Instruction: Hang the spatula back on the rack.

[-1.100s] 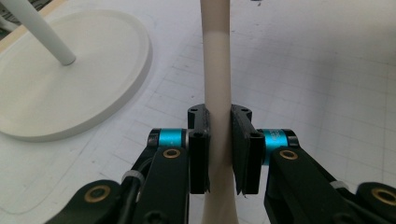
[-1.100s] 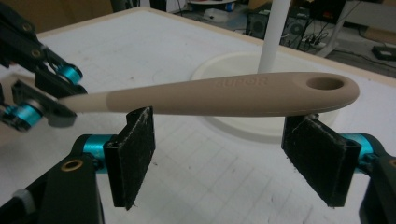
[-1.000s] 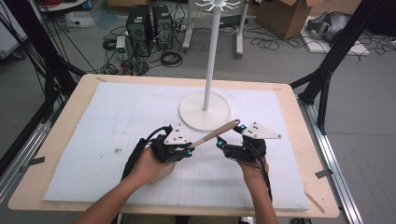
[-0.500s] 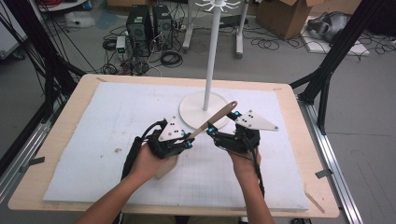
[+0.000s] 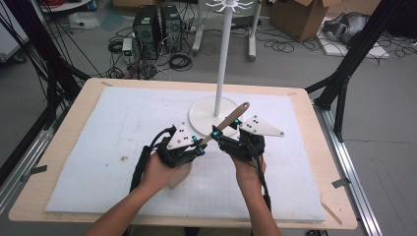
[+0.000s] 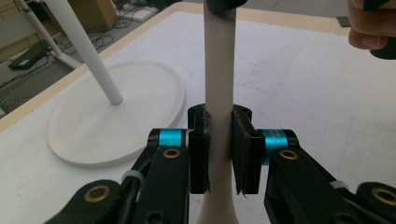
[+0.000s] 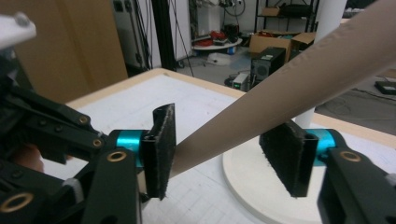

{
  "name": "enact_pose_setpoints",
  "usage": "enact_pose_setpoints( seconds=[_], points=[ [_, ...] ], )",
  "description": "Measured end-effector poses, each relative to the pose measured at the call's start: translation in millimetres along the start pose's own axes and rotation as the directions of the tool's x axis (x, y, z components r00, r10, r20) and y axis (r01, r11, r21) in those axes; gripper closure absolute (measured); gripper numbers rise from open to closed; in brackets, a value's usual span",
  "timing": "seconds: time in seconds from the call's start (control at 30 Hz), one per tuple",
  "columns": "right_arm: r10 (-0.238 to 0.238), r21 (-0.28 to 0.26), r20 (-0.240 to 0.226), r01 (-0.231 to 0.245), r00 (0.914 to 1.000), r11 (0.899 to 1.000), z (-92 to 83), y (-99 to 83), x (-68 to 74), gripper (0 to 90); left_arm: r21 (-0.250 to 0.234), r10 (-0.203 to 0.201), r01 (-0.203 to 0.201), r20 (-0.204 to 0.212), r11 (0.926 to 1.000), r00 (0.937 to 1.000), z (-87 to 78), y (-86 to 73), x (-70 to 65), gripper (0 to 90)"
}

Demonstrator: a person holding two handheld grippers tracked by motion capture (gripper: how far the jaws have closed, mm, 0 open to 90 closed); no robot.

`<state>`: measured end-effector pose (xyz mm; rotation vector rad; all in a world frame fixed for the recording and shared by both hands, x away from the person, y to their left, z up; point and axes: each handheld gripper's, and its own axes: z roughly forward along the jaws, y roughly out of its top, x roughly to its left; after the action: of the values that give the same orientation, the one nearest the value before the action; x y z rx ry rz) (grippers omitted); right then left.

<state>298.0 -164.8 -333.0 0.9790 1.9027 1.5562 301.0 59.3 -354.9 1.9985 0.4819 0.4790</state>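
Observation:
A wooden spatula [image 5: 232, 118] slants up to the right over the white mat, its blade low beside the person's left hand. My left gripper [image 5: 200, 147] is shut on the lower handle [image 6: 219, 70], both pads pressed flat against it. My right gripper [image 5: 226, 127] sits higher up the handle [image 7: 289, 88], which passes between its jaws. Those jaws have just been closing. The left pad [image 7: 161, 149] is at the wood, and the right pad [image 7: 287, 156] stands apart from it.
A white hanging stand with a round base [image 5: 202, 119] and a tall pole [image 5: 223, 59] rises just behind the grippers. The white mat [image 5: 98, 137] covers the wooden table [image 5: 334, 196]. Computers, cables and boxes lie on the floor beyond.
The spatula's handle has tipped up steeper toward the stand. My right gripper has risen and come in around the handle, its jaws narrower. The left gripper has stayed put.

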Motion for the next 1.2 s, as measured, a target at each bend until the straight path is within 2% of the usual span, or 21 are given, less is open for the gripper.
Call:
enact_pose_setpoints(
  seconds=[0.07,0.17,0.23,0.33,0.43,0.57,0.67,0.7,0.8,0.9,0.93,1.0,1.03,1.07,1.1,1.13,1.17,1.2],
  points=[
    [0.009,-0.012,-0.014,-0.009,0.9999,1.0,-2.2,1.8,-0.6,49.5,-0.006,0.005,-0.005,0.003,1.0,1.0,-0.7,0.6,-0.3,77.9],
    [0.018,0.003,-0.038,-0.018,0.9991,1.0,-4.0,6.4,-0.8,53.6,-0.007,0.006,-0.006,0.018,1.0,0.9998,-0.6,0.5,-0.3,77.6],
    [0.0,0.007,-0.055,0.0,0.9985,1.0,-4.8,9.7,0.8,57.0,-0.017,0.001,-0.001,0.024,0.9999,0.9997,-0.3,0.2,-0.5,77.2],
    [-0.038,-0.014,-0.101,0.037,0.9942,0.999,-7.8,16.2,6.2,64.0,-0.045,-0.013,0.015,0.04,0.9989,0.9991,-0.4,-0.3,0.6,77.4],
    [-0.065,-0.029,-0.138,0.061,0.9883,0.998,-11.0,22.2,12.6,67.8,-0.071,-0.002,0.007,0.062,0.9974,0.9981,-4.8,-0.5,2.6,77.5],
    [-0.102,-0.037,-0.203,0.097,0.9738,0.995,-13.8,30.5,17.3,70.9,-0.106,0.002,0.009,0.097,0.9943,0.9953,-11.7,-0.8,5.1,77.5],
    [-0.134,-0.049,-0.266,0.125,0.9546,0.991,-13.8,38.1,23.0,73.2,-0.138,0.011,0.006,0.122,0.9904,0.9925,-17.5,-0.7,7.5,77.5],
    [-0.141,-0.049,-0.282,0.132,0.949,0.99,-13.6,40.9,24.8,73.6,-0.156,0.0,0.02,0.13,0.9876,0.9915,-18.9,-0.6,7.5,77.4],
    [-0.157,-0.056,-0.318,0.147,0.9349,0.988,-13.1,48.7,27.4,73.8,-0.181,0.012,0.016,0.151,0.9833,0.9885,-25.6,-0.3,10.9,77.4],
    [-0.172,-0.066,-0.352,0.159,0.92,0.985,-13.8,55.2,28.5,74.0,-0.219,0.016,0.027,0.195,0.9754,0.9808,-31.6,-1.0,15.3,77.0],
    [-0.178,-0.066,-0.371,0.165,0.9113,0.984,-14.3,57.9,29.5,74.1,-0.227,0.019,0.031,0.215,0.9735,0.9765,-32.8,-1.3,16.6,76.7],
    [-0.187,-0.064,-0.401,0.176,0.8969,0.982,-14.5,61.6,30.2,74.2,-0.236,0.025,0.039,0.263,0.9709,0.9646,-33.6,-2.0,18.7,76.2],
    [-0.191,-0.063,-0.43,0.182,0.8822,0.981,-14.5,63.9,30.1,74.2,-0.24,0.032,0.039,0.284,0.9699,0.9583,-33.7,-2.4,19.6,74.4],
    [-0.193,-0.06,-0.444,0.186,0.8751,0.981,-14.7,64.8,29.8,74.2,-0.242,0.036,0.044,0.314,0.9693,0.9487,-33.6,-3.1,21.1,73.0],
    [-0.194,-0.059,-0.45,0.188,0.8717,0.98,-14.9,65.1,29.5,74.3,-0.244,0.04,0.043,0.326,0.9688,0.9446,-33.4,-3.5,22.0,71.7],
    [-0.194,-0.059,-0.45,0.188,0.8717,0.98,-14.9,65.1,29.5,74.3,-0.25,0.044,0.047,0.347,0.9672,0.9369,-32.9,-4.4,23.1,71.7],
    [-0.197,-0.058,-0.462,0.192,0.8649,0.98,-15.0,65.4,28.6,74.3,-0.256,0.043,0.054,0.357,0.9653,0.933,-32.4,-4.9,23.1,69.4],
    [-0.198,-0.06,-0.465,0.192,0.8626,0.979,-15.3,65.5,28.0,74.3,-0.26,0.048,0.055,0.37,0.9639,0.9276,-32.0,-5.4,23.3,67.8]
  ],
)
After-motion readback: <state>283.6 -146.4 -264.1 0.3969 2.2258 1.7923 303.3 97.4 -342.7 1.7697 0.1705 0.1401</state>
